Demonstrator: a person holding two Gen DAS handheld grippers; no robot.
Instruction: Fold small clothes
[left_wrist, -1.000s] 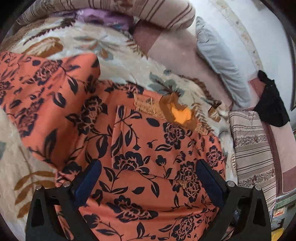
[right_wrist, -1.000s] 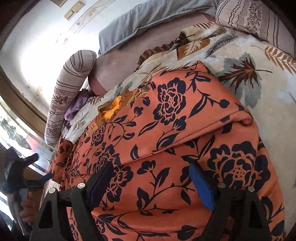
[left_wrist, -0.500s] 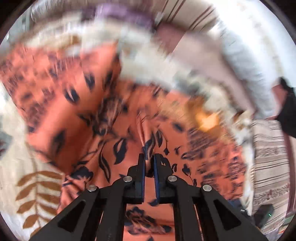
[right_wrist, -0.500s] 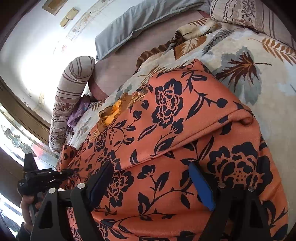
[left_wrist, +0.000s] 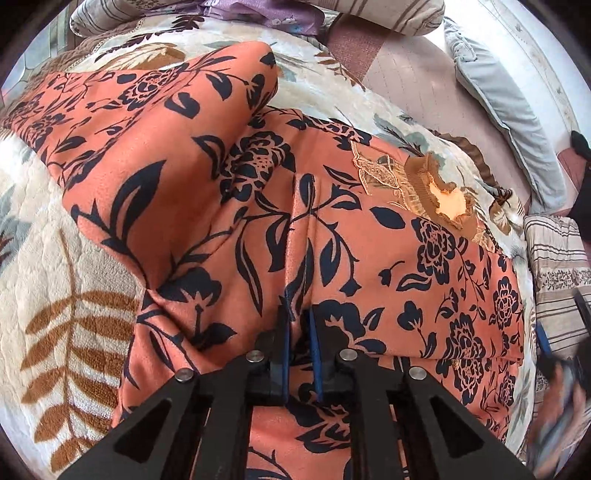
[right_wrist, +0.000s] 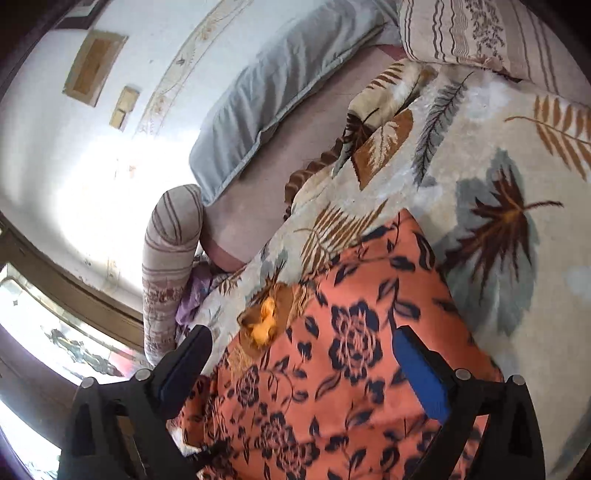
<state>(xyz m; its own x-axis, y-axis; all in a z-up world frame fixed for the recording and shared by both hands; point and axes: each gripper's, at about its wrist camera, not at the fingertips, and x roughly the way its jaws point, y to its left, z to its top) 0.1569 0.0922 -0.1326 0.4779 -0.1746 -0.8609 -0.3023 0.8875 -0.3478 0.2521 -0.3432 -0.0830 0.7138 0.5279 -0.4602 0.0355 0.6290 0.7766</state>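
An orange garment with dark blue flowers (left_wrist: 369, 240) lies spread on a leaf-patterned blanket (left_wrist: 66, 332). Its neckline with tan lace trim (left_wrist: 439, 195) points toward the far right. My left gripper (left_wrist: 299, 321) is shut on a pinched ridge of the garment's fabric near its lower middle. In the right wrist view the same garment (right_wrist: 351, 369) fills the lower middle, with the neckline (right_wrist: 264, 325) at its far end. My right gripper (right_wrist: 303, 350) is open above the garment and holds nothing. One sleeve (left_wrist: 147, 122) spreads out to the left.
A grey pillow (right_wrist: 280, 85) and a striped bolster (right_wrist: 170, 258) lie at the head of the bed, by the wall. A purple cloth (left_wrist: 258, 14) lies beyond the garment. A striped pillow (left_wrist: 557, 266) is on the right. The other hand's gripper (left_wrist: 565, 365) shows blurred at the right edge.
My left gripper has closed from wide open onto a fold of the garment. My right gripper has stayed open and swung up and away, so more wall and pillow show.
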